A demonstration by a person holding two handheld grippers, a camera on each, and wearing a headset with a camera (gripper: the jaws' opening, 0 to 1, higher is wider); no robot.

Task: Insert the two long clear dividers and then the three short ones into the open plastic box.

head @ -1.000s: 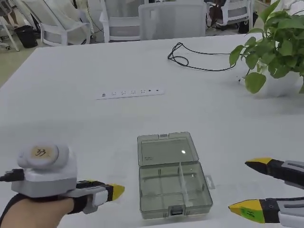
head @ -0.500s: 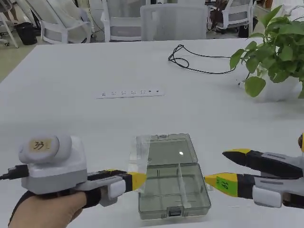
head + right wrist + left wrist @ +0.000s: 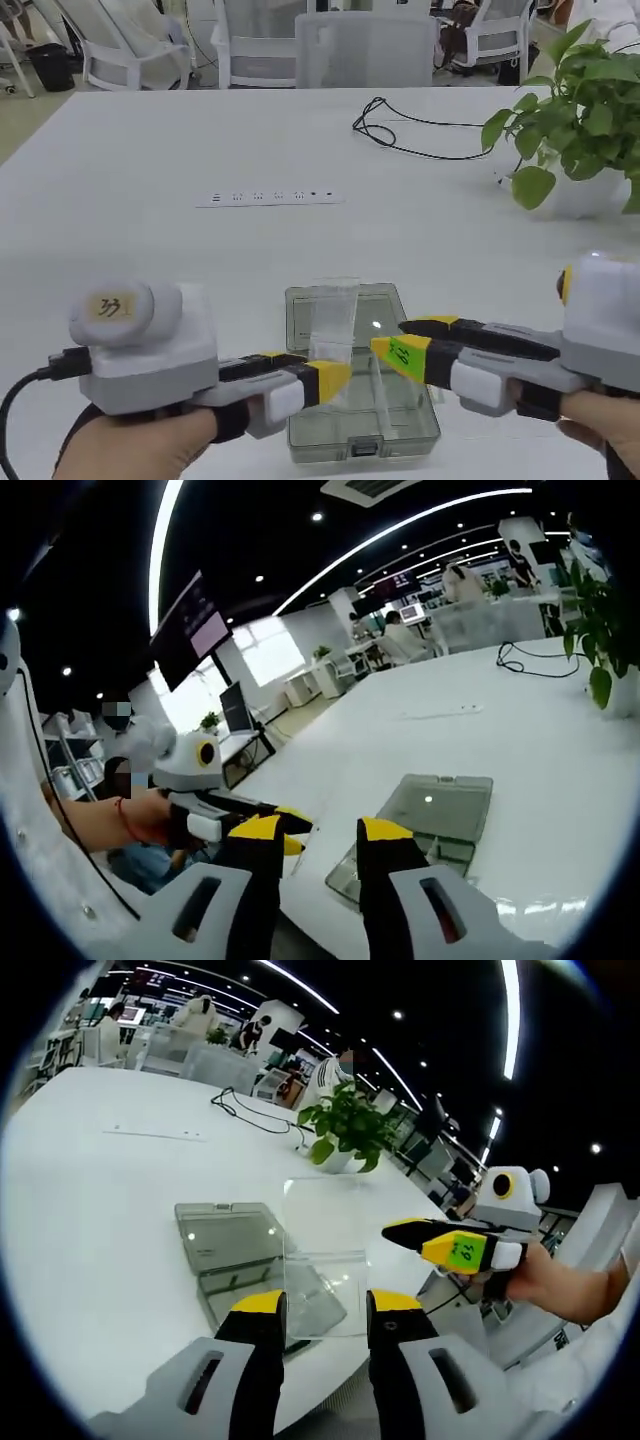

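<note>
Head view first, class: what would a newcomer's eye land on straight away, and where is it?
The clear divider held upright in the left gripper, just above the open plastic box on the near part of the white table. The right gripper, jaws apart, points at it from the other side. A leafy green plant stands far right.

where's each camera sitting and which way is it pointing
Head view: on the headset, looking forward and down at the open box; left gripper and right gripper rise from below.
Left gripper view: on the left gripper, along its jaws at the clear divider it holds; right gripper at right.
Right gripper view: on the right gripper, toward the left gripper and box.
Shared: the gripper views roughly face each other over the box.
</note>
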